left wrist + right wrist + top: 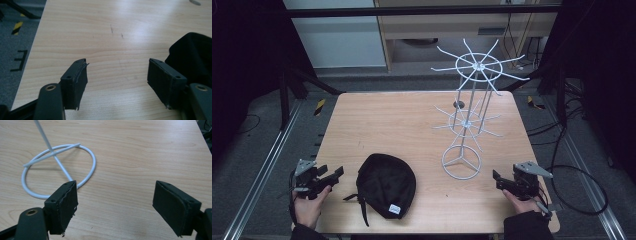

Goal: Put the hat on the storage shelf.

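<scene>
A black cap [386, 185] lies flat on the wooden table [402, 125] near its front edge, with a small white label at its lower rim. A white wire rack [469, 107] with two tiers of spoked hooks stands upright to the cap's right on a ring base [461, 163]. My left gripper [329, 176] rests at the table's front left, open and empty, just left of the cap [192, 57]. At the front right, my right gripper [498, 179] is open and empty, a little right of the ring base [60, 167].
A small dark disc [458, 104] lies on the table behind the rack. Metal rails [267, 165] run along the floor on both sides. Cables [582, 185] trail on the floor at the right. Bare wood spans the table's middle and back left.
</scene>
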`<action>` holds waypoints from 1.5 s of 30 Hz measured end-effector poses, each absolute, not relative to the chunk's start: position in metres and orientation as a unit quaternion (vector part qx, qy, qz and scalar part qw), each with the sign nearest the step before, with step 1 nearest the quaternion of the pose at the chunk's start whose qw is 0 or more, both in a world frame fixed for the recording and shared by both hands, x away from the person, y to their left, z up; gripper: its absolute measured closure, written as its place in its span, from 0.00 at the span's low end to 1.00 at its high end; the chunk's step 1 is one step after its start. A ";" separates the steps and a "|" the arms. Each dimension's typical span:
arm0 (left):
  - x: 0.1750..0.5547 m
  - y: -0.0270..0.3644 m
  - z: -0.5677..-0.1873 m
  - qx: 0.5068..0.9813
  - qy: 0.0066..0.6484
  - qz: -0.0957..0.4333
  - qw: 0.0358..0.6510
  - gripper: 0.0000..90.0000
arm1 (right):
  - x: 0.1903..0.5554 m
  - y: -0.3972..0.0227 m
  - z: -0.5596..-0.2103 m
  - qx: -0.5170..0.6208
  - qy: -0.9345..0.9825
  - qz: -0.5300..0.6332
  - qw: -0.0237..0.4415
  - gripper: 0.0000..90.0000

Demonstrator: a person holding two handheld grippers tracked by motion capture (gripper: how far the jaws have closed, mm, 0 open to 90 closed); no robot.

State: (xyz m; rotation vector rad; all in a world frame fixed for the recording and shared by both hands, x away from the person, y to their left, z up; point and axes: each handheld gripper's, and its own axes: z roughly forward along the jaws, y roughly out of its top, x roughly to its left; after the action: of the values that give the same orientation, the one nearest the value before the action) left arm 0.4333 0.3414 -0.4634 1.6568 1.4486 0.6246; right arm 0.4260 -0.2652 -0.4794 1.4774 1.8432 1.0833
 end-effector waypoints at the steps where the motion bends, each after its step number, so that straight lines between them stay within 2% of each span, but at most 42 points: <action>1: 0.433 0.341 -0.463 0.659 0.576 0.249 0.414 0.41 | 0.426 -0.265 -0.479 0.548 0.683 0.402 0.268 0.22; 3: 0.429 0.339 -0.461 0.658 0.570 0.252 0.423 0.47 | 0.424 -0.262 -0.478 0.540 0.688 0.403 0.269 0.23; 7: 0.423 0.334 -0.456 0.661 0.555 0.245 0.441 0.49 | 0.420 -0.250 -0.476 0.514 0.703 0.410 0.271 0.30; 12: 0.419 0.327 -0.451 0.668 0.545 0.240 0.446 0.50 | 0.417 -0.223 -0.469 0.480 0.725 0.428 0.246 0.38; 24: 0.416 0.310 -0.445 0.684 0.525 0.235 0.448 0.47 | 0.412 -0.178 -0.456 0.443 0.748 0.445 0.215 0.45; 35: 0.415 0.293 -0.445 0.700 0.509 0.228 0.446 0.53 | 0.416 -0.133 -0.451 0.405 0.770 0.456 0.189 0.54; 45: 0.419 0.286 -0.450 0.716 0.503 0.219 0.432 0.54 | 0.421 -0.095 -0.454 0.380 0.791 0.450 0.168 0.56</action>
State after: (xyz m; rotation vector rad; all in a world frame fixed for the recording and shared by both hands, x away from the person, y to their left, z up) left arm 0.4189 0.2857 -0.4497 1.7856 1.2532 0.5460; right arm 0.4210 -0.0949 -0.4536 1.0813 2.2496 1.2797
